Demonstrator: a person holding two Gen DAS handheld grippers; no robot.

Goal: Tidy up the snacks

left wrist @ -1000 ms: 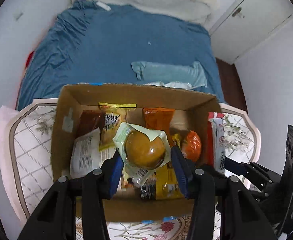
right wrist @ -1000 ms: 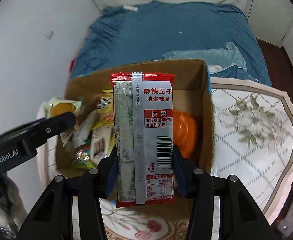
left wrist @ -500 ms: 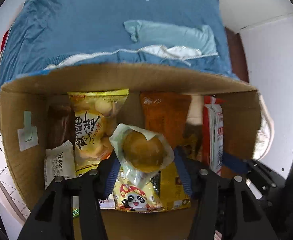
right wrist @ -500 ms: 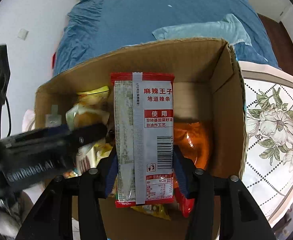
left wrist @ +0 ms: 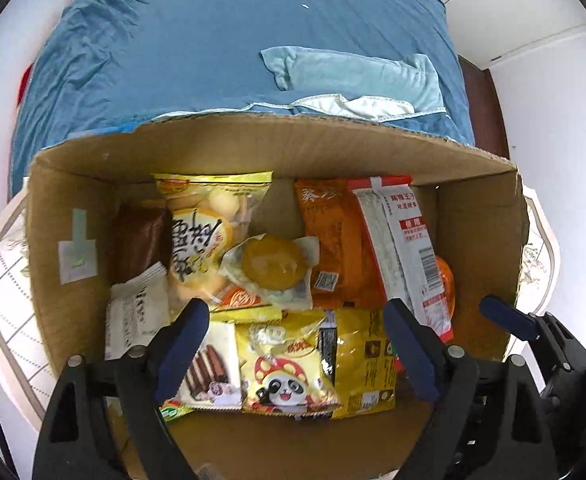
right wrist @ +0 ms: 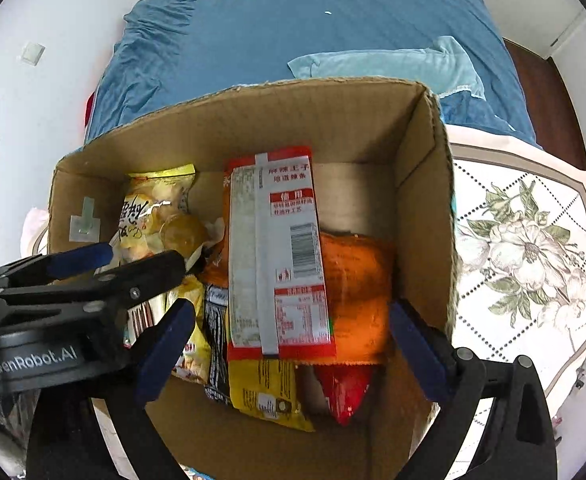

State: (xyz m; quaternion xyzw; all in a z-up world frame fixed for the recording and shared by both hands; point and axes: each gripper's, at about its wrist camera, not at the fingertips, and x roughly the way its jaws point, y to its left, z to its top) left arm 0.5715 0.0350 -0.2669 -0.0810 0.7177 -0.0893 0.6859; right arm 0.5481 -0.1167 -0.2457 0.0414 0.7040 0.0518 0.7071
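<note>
A cardboard box (left wrist: 253, 148) (right wrist: 425, 200) holds several snack packets. The wrapped round yellow cake (left wrist: 271, 268) lies in the middle of the box on other packets; it also shows in the right wrist view (right wrist: 181, 232). The red and white spicy strip packet (left wrist: 405, 248) (right wrist: 281, 256) lies on orange packets at the right. My left gripper (left wrist: 293, 320) is open and empty above the box. My right gripper (right wrist: 291, 328) is open and empty above the red and white packet.
The box stands on a table with a floral cloth (right wrist: 533, 248). A bed with a blue cover (left wrist: 213, 40) and a light blue pillow (left wrist: 353, 72) lies beyond. In the right wrist view the left gripper's body (right wrist: 53, 308) is close at the left.
Both grippers opened. The yellow cake dropped from the left gripper into the box, and the red and white packet dropped from the right gripper onto the orange packets.
</note>
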